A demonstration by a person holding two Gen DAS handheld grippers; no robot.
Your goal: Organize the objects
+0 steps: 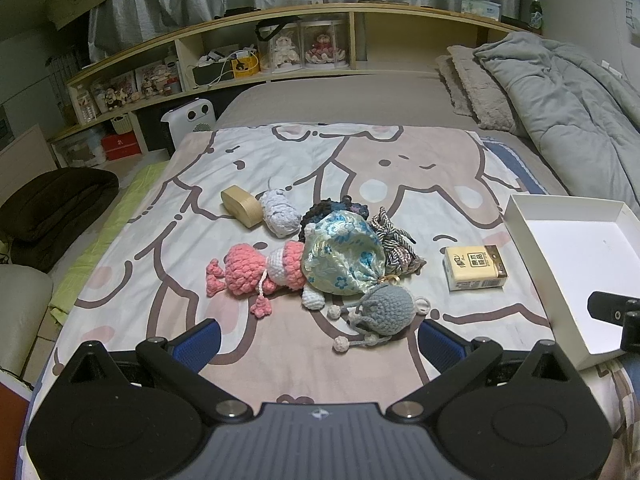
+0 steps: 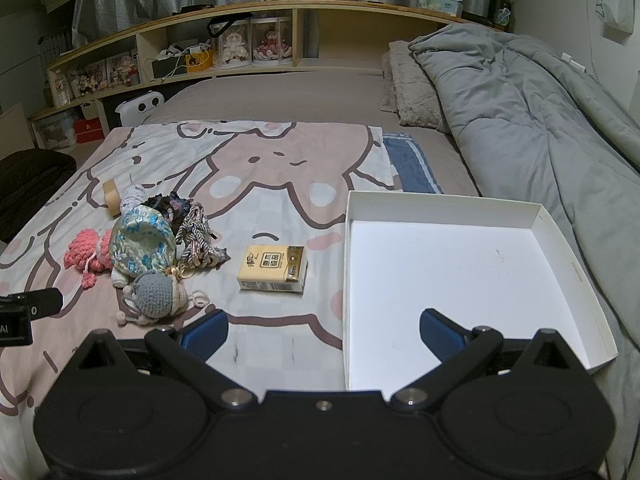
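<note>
Left hand-held gripper (image 1: pixel 319 338): jaws spread wide, blue pads (image 1: pixel 200 342) holding nothing; poised above the near edge of the bed, just short of the toy pile.
Right hand-held gripper (image 2: pixel 323 334): jaws spread wide, nothing between them; one finger over the cartoon-print bed cover (image 2: pixel 260 184), the other over the tray's near part.
Shallow white cardboard tray (image 2: pixel 560 240): at the right edge of the bed, interior bare, beside the grey quilt (image 2: pixel 520 120).
Small yellow printed paper pack (image 2: pixel 273 268): flat on the cover, between pile and tray, touching neither.
Pale blue-and-gold brocade drawstring pouch (image 1: pixel 342 258): centre of the pile, lying partly on the pink and white crocheted doll (image 1: pixel 248 270).
Grey crocheted ball with cords and bobbles (image 1: pixel 386 308): nearest edge of the pile, touching the pouch.
Striped braided cord bundle (image 1: pixel 394 248): on the pouch's right side.
Dark crocheted piece (image 1: pixel 320 210): behind the pouch.
Lilac-white crocheted toy (image 1: pixel 278 214): at the pile's far left, touching the tan wooden oval box (image 1: pixel 240 206).
</note>
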